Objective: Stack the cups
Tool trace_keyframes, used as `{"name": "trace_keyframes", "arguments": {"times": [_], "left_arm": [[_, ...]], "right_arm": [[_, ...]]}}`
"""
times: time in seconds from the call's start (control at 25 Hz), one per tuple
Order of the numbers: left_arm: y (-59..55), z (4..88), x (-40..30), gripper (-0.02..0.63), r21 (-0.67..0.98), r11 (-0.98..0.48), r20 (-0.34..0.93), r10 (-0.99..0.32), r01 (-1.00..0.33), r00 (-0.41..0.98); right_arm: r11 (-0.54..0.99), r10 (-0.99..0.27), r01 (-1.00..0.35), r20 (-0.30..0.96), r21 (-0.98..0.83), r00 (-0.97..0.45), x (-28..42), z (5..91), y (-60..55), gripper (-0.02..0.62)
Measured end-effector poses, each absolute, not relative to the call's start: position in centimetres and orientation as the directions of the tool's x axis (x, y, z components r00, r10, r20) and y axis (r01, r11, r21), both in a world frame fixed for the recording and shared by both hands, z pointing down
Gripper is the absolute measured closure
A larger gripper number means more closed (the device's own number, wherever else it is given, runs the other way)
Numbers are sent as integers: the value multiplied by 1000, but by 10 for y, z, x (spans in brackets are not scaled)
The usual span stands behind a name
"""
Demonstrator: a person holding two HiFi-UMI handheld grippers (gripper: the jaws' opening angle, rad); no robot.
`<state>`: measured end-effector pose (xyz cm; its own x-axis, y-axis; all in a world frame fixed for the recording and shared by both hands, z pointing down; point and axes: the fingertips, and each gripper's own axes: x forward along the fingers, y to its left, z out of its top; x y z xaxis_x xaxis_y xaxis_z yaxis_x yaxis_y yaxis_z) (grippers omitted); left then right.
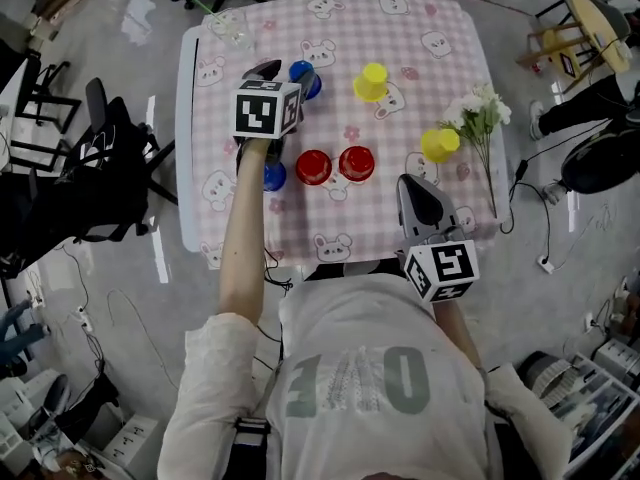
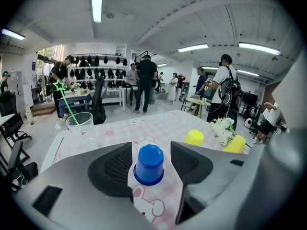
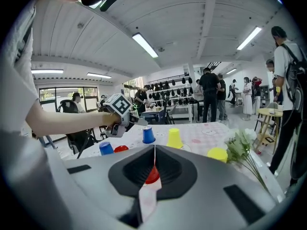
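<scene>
Gingham cloth (image 1: 330, 38), pink and white with printed rabbits, is seen in the head view spread over the table (image 1: 186, 118). Smooth, tapered plastic cups are stood on it. A blue cup (image 1: 307, 78) is placed at the far left, and a second blue cup (image 1: 273, 176) nearer, partly covered by the forearm. One red cup (image 1: 313, 167) is set just beside another red cup (image 1: 356, 163). A yellow cup (image 1: 371, 81) is stood at the far middle. A second yellow cup (image 1: 440, 144) is set beside white flowers (image 1: 478, 116). The left gripper (image 1: 283, 76) is held at the far blue cup. The right gripper (image 1: 412, 186) is kept at the near edge.

In the left gripper view, the jaws are spread wide. The far blue cup is framed between the mesh-textured pads and is touched by neither. It is turned upside down, rim on the cloth and faceted base upward, so its long axis is upright. A clear tumbler (image 2: 79, 122) holding a green star-tipped stick is seen at the far left corner.

In the right gripper view, the jaws are pressed together to a thin seam and nothing is pinched. A red cup is glimpsed beyond the seam. The blue, red and far yellow cups are shown inverted and upright.
</scene>
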<state>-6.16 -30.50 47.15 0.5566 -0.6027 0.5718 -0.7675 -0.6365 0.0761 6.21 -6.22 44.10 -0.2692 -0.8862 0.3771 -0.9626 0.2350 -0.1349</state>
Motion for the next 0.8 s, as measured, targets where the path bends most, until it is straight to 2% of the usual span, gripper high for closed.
{"name": "trace_keyframes", "arguments": {"times": [0.28,0.48,0.8], "left_arm": [[-314,502,-59,373,54,-622,681,-550,-781,484],[-313,505,-58,385,72,-608,690,-542,-791,479],[-278,434,-67,388,46,-650,584,-598,-758,549]], "right_arm": [[213,-886,-964,384,-158,-258,88,444,-73,566],[226,-885,-962,380,-155,-269,95,445,-80,566],[265,-874,-952,379,-152,-304,93,442,-90,566]]}}
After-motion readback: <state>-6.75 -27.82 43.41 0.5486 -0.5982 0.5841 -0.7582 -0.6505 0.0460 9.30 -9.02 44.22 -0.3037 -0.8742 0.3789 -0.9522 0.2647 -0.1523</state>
